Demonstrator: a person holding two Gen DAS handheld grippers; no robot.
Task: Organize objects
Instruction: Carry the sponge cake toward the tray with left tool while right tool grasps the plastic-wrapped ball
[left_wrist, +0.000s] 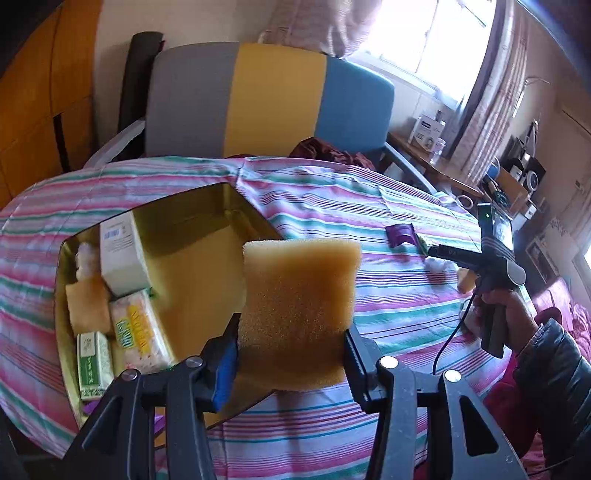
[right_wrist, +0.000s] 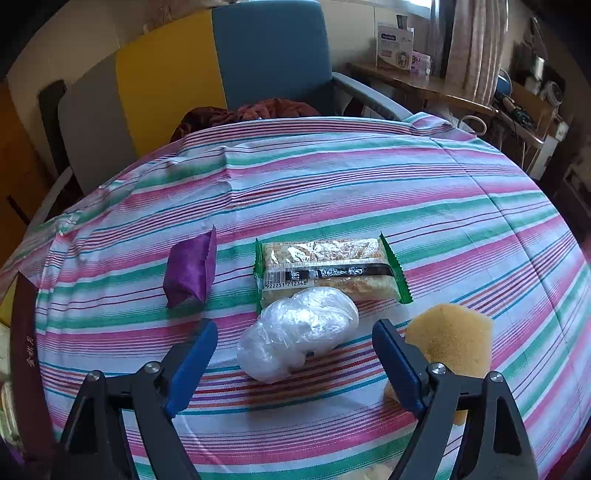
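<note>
Fingers (left_wrist: 225, 354) of your left gripper (left_wrist: 291, 354) squeeze a square yellow foam sponge (left_wrist: 301, 302), held up beside the gold box (left_wrist: 236, 218). Your right gripper (right_wrist: 295, 354) is wide open and holds nothing; a crinkly clear plastic bag (right_wrist: 299, 332) lies between its fingers.

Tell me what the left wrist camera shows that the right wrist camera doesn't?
Only the left wrist view shows the shiny gold box with packets inside and the yellow foam sponge block gripped by the left gripper. Only the right wrist view shows the crumpled clear plastic bag ahead of the open right gripper. Both show the small purple foil packet and the striped tablecloth.
</note>
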